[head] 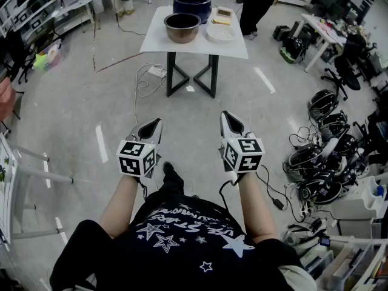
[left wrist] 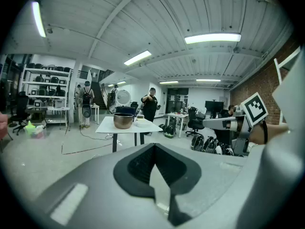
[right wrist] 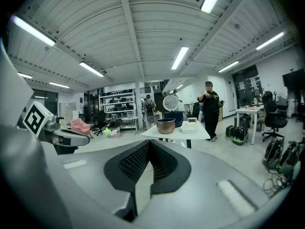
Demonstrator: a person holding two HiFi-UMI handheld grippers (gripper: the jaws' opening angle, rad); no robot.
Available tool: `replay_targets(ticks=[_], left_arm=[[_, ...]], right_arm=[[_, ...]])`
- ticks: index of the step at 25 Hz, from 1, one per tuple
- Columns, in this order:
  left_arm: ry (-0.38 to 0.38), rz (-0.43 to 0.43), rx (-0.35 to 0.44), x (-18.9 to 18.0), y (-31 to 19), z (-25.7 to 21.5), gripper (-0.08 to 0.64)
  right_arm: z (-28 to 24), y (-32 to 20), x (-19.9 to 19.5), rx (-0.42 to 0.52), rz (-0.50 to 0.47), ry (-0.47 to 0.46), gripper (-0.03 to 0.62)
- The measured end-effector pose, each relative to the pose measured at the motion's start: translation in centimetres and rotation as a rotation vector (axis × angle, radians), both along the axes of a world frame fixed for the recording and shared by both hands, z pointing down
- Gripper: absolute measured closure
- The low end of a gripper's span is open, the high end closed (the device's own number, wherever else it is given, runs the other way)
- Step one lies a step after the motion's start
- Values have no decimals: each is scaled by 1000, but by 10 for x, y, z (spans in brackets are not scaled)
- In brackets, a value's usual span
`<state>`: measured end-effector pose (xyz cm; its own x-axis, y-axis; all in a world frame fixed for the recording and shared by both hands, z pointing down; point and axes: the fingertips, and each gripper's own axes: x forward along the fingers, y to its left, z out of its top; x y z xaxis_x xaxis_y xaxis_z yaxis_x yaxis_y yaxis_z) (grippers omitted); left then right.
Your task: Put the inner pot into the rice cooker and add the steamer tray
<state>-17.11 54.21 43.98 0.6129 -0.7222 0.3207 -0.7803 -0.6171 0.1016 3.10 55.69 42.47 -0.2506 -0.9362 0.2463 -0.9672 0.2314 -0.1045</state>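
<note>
Both grippers are well short of the table (head: pixel 159 40). The left gripper (head: pixel 154 124) and the right gripper (head: pixel 228 119) have their jaws pressed together on nothing. The inner pot (head: pixel 182 27) sits near the table's front-left corner, with the rice cooker (head: pixel 192 6) at the far edge and the steamer tray (head: pixel 220 33) just beside the pot.

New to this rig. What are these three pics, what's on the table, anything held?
No robot: a person holds a two-jaw tool in each hand. The head view looks down from a camera on the person's head and shows the left tool and the right tool. The two gripper views come from cameras riding on each tool, looking along its jaws; both pairs are together, nothing held. Some way ahead, a white table carries the metal inner pot, the dark blue rice cooker and a white steamer tray.
</note>
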Motion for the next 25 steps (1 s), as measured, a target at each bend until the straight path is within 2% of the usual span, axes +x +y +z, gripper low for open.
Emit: replay_targets(ticks=[8, 16, 20, 21, 23, 25], left_arm=[[12, -23, -21, -10, 3, 7, 558], [-6, -22, -28, -10, 3, 11, 558], [44, -49, -68, -13, -6, 21, 557], [54, -47, -73, -11, -10, 23, 533], [66, -25, -69, -6, -20, 24, 425], [89, 5, -63, 0, -35, 23, 291]], right_arm=[[12, 1, -4, -20, -11, -8, 566], [14, -2, 7, -9, 30, -44, 566], [22, -5, 14, -29, 65, -84, 565], [25, -7, 16, -35, 67, -98, 563], [31, -15, 19, -51, 69, -123, 530], [36, -26, 19, -66, 66, -140, 390]])
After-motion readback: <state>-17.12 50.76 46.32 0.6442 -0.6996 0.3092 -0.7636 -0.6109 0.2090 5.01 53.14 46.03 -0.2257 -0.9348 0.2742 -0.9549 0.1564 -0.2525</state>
